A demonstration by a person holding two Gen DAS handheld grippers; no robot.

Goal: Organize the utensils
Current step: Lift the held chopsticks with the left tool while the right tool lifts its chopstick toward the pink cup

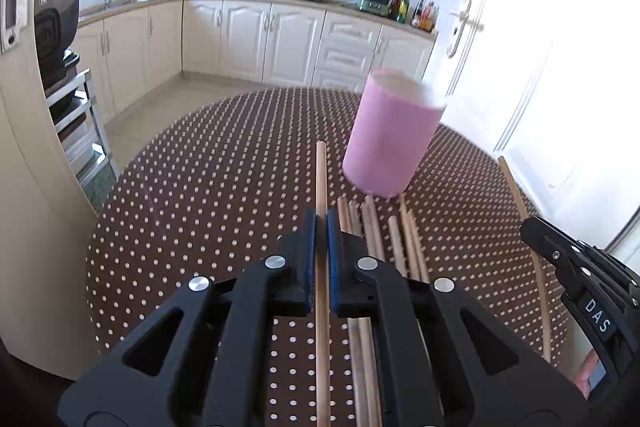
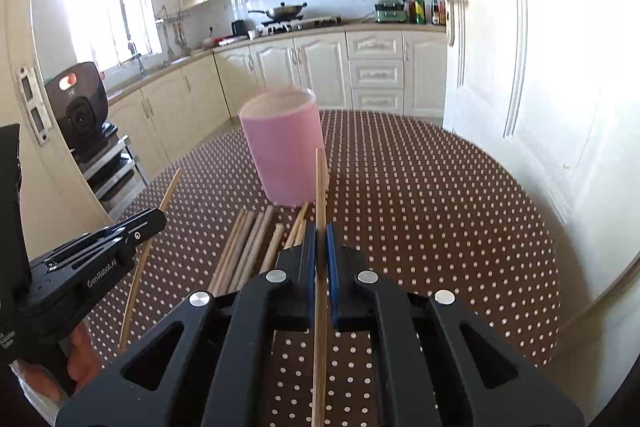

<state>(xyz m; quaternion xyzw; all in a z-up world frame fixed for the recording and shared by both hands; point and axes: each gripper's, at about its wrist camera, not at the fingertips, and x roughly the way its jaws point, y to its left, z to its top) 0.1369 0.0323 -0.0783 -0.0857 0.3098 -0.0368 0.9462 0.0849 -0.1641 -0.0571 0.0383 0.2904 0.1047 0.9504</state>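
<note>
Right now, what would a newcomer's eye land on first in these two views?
The pink cup standing mid-table on the brown polka-dot tablecloth grabs attention first. Next, each hand-held gripper is shut on a single wooden chopstick: the left hand-held gripper on the left chopstick, the right hand-held gripper on the right chopstick, both pointing toward the cup. A loose pile of chopsticks lies on the cloth just in front of the cup.

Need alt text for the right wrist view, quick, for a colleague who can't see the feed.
The right tool is shut on a single chopstick pointing toward a pink cup on a brown polka-dot table. More chopsticks lie on the table before the cup. At left, the left tool holds another chopstick.
</note>
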